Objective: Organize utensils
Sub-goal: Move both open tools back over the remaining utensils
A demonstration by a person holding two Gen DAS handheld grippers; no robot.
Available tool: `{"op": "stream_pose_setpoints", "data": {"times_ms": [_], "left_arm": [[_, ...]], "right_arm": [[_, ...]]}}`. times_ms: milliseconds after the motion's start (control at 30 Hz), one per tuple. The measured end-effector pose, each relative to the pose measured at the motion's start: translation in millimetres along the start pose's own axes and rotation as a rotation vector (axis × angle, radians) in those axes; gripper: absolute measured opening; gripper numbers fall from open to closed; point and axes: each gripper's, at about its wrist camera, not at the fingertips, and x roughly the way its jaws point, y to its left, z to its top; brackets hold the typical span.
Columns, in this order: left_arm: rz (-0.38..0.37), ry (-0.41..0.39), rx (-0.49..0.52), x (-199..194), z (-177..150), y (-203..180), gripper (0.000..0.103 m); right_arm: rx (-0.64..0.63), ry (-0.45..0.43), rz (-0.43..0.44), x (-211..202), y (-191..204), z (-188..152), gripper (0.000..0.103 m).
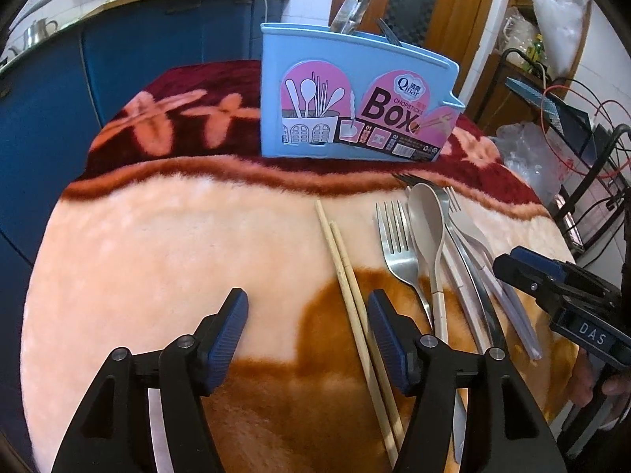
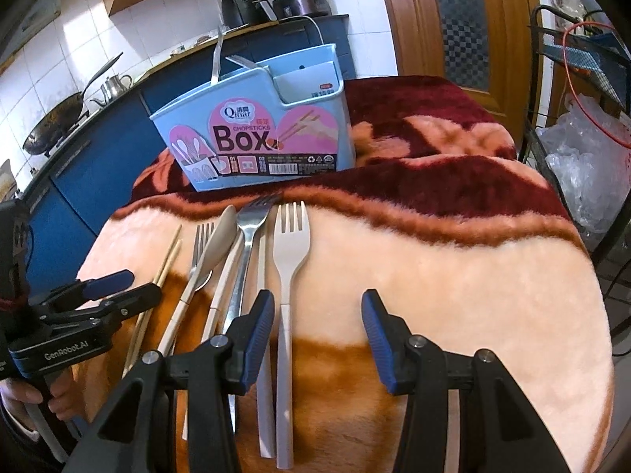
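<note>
A light blue chopsticks box (image 1: 355, 94) stands upright at the back of the table, with metal utensil handles sticking out of it; it also shows in the right wrist view (image 2: 256, 134). A pair of wooden chopsticks (image 1: 347, 276), a steel fork (image 1: 398, 252), a beige spoon (image 1: 428, 228) and more forks lie side by side on the blanket. My left gripper (image 1: 307, 339) is open and empty, low over the blanket just left of the chopsticks. My right gripper (image 2: 317, 335) is open and empty; the beige plastic fork (image 2: 290, 244) lies just inside its left finger.
A fluffy peach, orange and maroon blanket (image 1: 157, 244) covers the table. Blue kitchen cabinets (image 1: 118, 55) stand behind on the left. A black wire rack (image 2: 572, 79) with plastic bags stands off the table's right side. A wooden door (image 2: 465, 15) is at the back.
</note>
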Motion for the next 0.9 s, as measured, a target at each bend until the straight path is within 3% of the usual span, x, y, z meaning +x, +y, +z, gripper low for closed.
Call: {"op": "stream_pose_setpoints", "data": {"times_ms": [300,900], "left_arm": [[-0.028,-0.011,-0.036,-8.3,-4.2,10.5,0.065],[0.002,-0.001,-0.017,-4.3,-7.2,10.9,0.068]], "right_arm": [[-0.068,0.021,-0.045,4.9,7.0,1.0,0.050],[-0.094,0.021,-0.071,4.8,7.3,-0.3,0.050]]}}
